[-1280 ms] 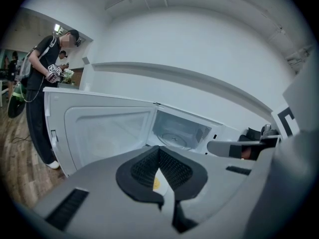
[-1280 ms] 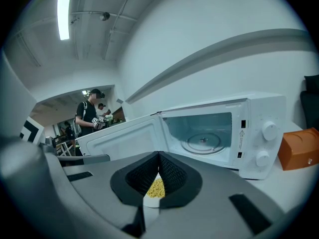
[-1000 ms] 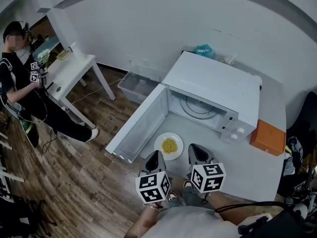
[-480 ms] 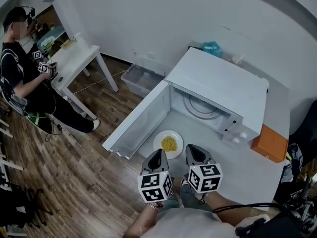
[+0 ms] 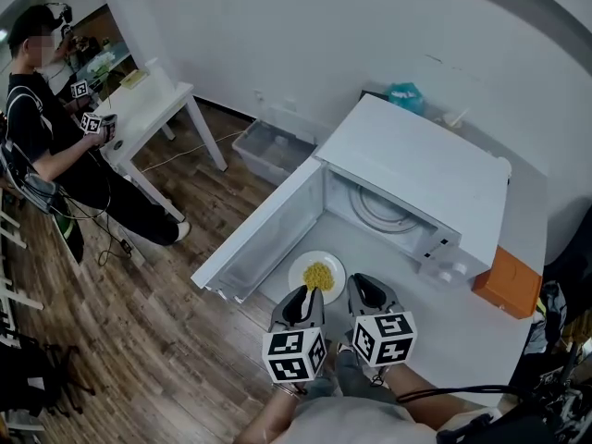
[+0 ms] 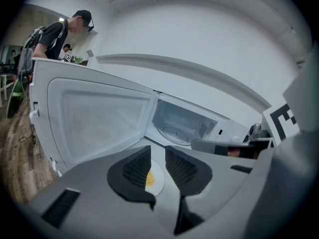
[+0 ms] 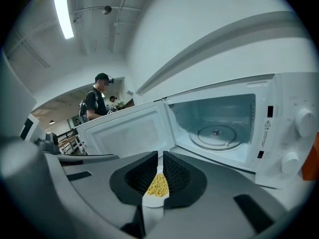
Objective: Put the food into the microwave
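Observation:
A white plate (image 5: 317, 276) with yellow food (image 5: 317, 274) lies on the grey counter before the white microwave (image 5: 416, 174). The microwave's door (image 5: 264, 229) hangs open to the left and its glass turntable (image 7: 218, 136) is bare. My left gripper (image 5: 302, 296) is at the plate's near edge and my right gripper (image 5: 363, 287) just right of it. In the left gripper view the left gripper (image 6: 158, 151) stands a little open, with the plate (image 6: 154, 179) showing through the gap. The right gripper (image 7: 160, 156) shows a narrow slit, the food (image 7: 158, 184) beyond it. Neither holds anything.
An orange box (image 5: 507, 283) sits right of the microwave. The open door overhangs the counter's left edge above the wooden floor. A clear bin (image 5: 268, 151) stands on the floor by the wall. A person (image 5: 46, 146) with grippers is at a white table (image 5: 148, 109), far left.
Both grippers have edged forward; the left one now reaches the plate's near rim. The camera's view has shifted a little. The plate and the microwave have not moved.

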The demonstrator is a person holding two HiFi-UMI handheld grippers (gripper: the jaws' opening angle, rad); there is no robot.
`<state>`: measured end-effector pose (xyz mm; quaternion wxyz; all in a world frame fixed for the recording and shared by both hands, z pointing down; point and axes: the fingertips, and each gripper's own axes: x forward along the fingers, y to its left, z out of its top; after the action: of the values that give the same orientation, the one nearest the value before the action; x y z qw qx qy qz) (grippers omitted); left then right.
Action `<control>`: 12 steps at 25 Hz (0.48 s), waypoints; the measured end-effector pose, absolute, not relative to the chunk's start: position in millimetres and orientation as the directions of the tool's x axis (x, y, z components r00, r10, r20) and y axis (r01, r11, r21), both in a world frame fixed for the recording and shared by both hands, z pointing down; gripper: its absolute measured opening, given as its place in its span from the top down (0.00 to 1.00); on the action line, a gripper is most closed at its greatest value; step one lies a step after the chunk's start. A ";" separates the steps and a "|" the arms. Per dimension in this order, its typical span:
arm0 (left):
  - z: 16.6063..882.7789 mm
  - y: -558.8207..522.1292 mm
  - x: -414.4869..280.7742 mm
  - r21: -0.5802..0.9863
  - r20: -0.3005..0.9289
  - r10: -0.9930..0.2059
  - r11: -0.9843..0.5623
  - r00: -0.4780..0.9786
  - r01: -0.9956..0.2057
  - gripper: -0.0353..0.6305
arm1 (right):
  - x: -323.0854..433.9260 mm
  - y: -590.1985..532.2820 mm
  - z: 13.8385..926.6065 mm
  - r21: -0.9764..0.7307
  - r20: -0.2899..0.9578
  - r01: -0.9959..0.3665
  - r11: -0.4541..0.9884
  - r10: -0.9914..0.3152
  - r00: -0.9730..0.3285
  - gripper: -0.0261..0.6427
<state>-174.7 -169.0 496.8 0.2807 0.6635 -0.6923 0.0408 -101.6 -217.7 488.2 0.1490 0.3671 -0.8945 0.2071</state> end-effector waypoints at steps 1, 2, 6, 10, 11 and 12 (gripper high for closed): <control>498.3 -169.1 -174.7 0.316 0.447 -0.894 0.122 0.034 -0.941 0.82 | -100.8 -218.3 489.8 -0.265 0.421 -0.718 0.644 -0.592 -0.687 0.93; 500.3 -169.3 -174.8 0.315 0.451 -0.892 0.129 0.029 -0.940 0.82 | -100.0 -219.3 492.0 -0.269 0.425 -0.716 0.644 -0.588 -0.688 0.93; 514.6 -171.0 -177.6 0.316 0.480 -0.877 0.163 0.009 -0.935 0.82 | -98.6 -224.0 506.4 -0.285 0.447 -0.713 0.641 -0.569 -0.691 0.90; 533.5 -171.7 -183.9 0.316 0.514 -0.858 0.205 -0.015 -0.926 0.82 | -99.5 -228.9 526.8 -0.294 0.477 -0.713 0.636 -0.549 -0.686 0.90; 538.3 -172.4 -185.9 0.315 0.522 -0.853 0.216 -0.021 -0.924 0.82 | -99.7 -231.0 532.1 -0.297 0.485 -0.714 0.634 -0.544 -0.685 0.90; 543.0 -173.2 -188.2 0.312 0.530 -0.848 0.225 -0.028 -0.923 0.82 | -100.0 -233.2 537.2 -0.300 0.492 -0.715 0.631 -0.540 -0.683 0.90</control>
<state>-188.2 -173.2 543.0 0.3197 0.6195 -0.7145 0.0590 -100.0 -233.2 537.2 0.1809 0.3544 -0.8849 0.2422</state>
